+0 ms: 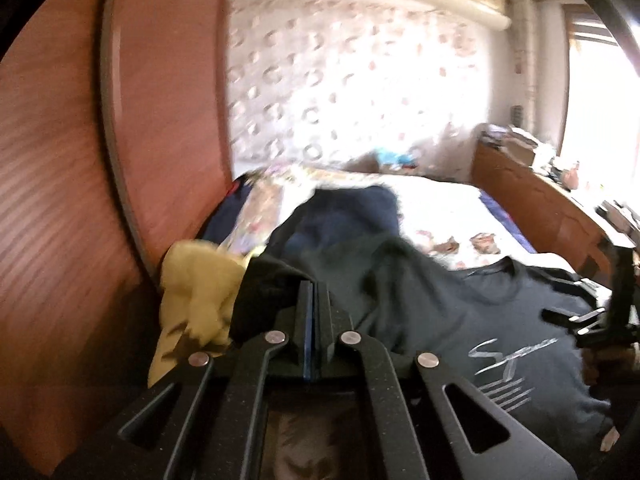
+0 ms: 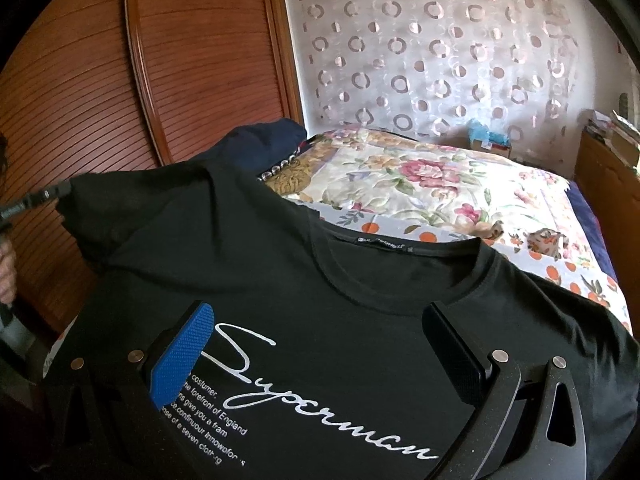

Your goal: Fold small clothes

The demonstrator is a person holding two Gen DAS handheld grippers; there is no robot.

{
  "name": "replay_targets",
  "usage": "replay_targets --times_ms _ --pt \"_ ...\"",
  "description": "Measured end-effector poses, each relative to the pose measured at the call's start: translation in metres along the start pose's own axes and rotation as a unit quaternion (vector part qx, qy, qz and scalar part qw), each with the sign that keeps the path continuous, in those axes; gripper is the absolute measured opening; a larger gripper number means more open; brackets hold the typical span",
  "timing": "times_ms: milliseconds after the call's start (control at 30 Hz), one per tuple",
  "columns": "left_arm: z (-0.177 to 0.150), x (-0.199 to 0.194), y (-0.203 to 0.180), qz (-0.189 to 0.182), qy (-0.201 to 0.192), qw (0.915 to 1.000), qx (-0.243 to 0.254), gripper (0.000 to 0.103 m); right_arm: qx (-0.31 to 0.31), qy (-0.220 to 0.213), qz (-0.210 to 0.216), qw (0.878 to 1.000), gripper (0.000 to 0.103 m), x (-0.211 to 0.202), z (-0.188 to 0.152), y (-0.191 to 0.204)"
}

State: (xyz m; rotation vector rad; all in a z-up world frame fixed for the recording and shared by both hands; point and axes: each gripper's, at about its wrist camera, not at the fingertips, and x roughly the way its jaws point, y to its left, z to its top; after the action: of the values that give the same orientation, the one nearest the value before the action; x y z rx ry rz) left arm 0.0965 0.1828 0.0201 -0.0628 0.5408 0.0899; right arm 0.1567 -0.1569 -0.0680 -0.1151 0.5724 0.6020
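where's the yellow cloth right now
In the left wrist view, the yellow cloth sits at lower left, between the wooden wardrobe door and the black t-shirt.

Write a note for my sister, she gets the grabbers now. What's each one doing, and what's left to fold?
Left gripper: shut on the sleeve edge of the black cotton T-shirt with white script lettering, lifted off the bed.
Right gripper: open, its fingers either side of the chest print, holding nothing.
Shirt lies face up on the floral bedspread.
Done: sleeve grasped.
Left: fold the sleeve inward, then the rest. A navy garment and a yellow cloth lie nearby.
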Motion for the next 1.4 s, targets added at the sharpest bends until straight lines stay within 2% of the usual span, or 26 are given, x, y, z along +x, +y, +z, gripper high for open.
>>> replay_targets --times_ms 200,400,533,600,633,667,800,867,933,967,1133,1300,1400 --pt "0.032 0.007 -0.053 -0.058 -0.007 0.9966 0.058 0.001 0.011 -0.016 -0.008 1.000 0.103 -0.012 -0.005 0.000" --pt "0.036 0.023 -0.092 -0.121 0.013 0.9893 0.080 0.001 0.021 -0.021 -0.026 0.999 0.103 -0.022 -0.014 -0.002" --pt "0.033 0.020 -0.105 -0.133 0.014 0.9857 0.102 0.001 0.033 -0.017 -0.037 0.999 0.103 -0.025 -0.019 -0.004" --pt "0.034 0.018 -0.106 -0.127 0.013 0.9868 0.100 0.004 0.039 -0.012 -0.039 0.998 0.103 -0.025 -0.019 -0.005" --pt "0.033 0.016 -0.108 -0.120 0.011 0.9877 0.100 0.015 0.040 -0.009 -0.040 0.998 0.103 -0.023 -0.020 -0.004" --pt "0.033 0.014 -0.106 -0.117 0.009 0.9882 0.099 0.030 0.041 -0.006 -0.040 0.998 0.103 -0.022 -0.020 -0.001" --pt "0.032 0.009 -0.082 -0.095 0.004 0.9922 0.081 0.053 0.032 -0.002 -0.033 0.999 0.103 -0.017 -0.013 0.009" --pt "0.029 0.011 -0.070 -0.080 0.007 0.9941 0.072 0.070 0.025 -0.002 -0.022 0.999 0.103 -0.013 -0.010 0.016" --pt "0.025 0.013 -0.057 -0.067 0.012 0.9957 0.063 0.077 0.019 0.000 -0.006 1.000 0.102 -0.006 -0.004 0.022" --pt "0.022 0.014 -0.052 -0.060 0.013 0.9964 0.058 0.077 0.017 0.001 0.003 1.000 0.100 -0.003 0.000 0.021" --pt "0.003 0.021 -0.032 -0.033 0.023 0.9988 0.027 0.077 0.001 0.025 0.047 0.999 0.074 0.028 0.012 0.034" --pt "-0.020 0.044 -0.026 -0.026 0.057 0.9979 0.018 0.077 -0.001 0.050 0.089 0.995 0.067 0.059 0.026 0.037" --pt "-0.031 0.055 -0.023 -0.036 0.071 0.9968 0.009 0.077 0.004 0.075 0.116 0.990 0.061 0.084 0.030 0.025"
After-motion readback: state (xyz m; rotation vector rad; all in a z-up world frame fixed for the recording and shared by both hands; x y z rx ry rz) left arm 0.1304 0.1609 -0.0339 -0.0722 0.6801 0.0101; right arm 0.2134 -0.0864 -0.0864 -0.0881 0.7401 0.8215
